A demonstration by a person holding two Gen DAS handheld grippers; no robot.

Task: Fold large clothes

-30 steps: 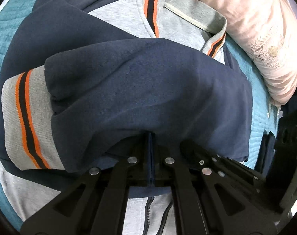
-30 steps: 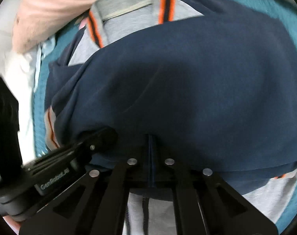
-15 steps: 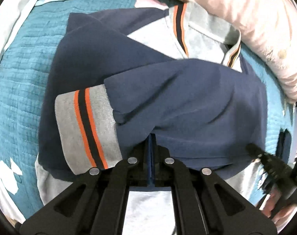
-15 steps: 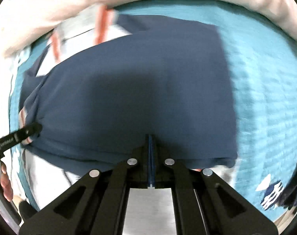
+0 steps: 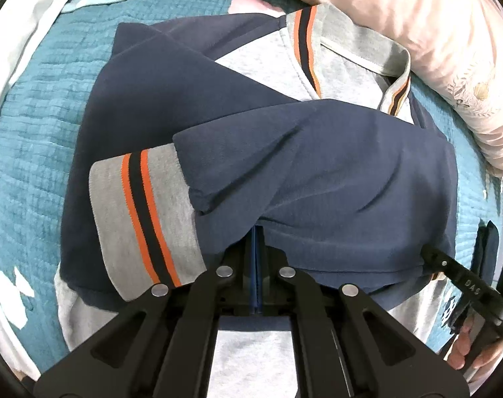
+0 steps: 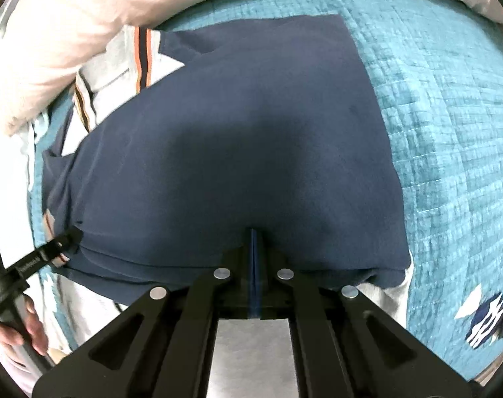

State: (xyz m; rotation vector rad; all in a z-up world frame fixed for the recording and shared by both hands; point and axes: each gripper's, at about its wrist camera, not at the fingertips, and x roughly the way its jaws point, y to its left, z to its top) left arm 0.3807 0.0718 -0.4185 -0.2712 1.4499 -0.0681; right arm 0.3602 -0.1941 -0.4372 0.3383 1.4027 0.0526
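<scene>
Pinching navy jacket point(image 5: 318, 172) hem: left tool point(image 5: 256, 232) & right tool point(image 6: 253, 232), both clamped tight.

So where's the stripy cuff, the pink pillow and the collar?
stripy cuff point(image 5: 145, 222), left wrist view, on its orange stripes.
pink pillow point(image 5: 444, 30), left wrist view, on its middle.
collar point(image 5: 361, 49), left wrist view, on its grey band.

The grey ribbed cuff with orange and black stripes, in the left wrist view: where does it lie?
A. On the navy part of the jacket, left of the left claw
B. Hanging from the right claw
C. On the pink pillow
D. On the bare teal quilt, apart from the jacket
A: the grey ribbed cuff with orange and black stripes rests on the navy and grey jacket, left of the left claw.
</scene>
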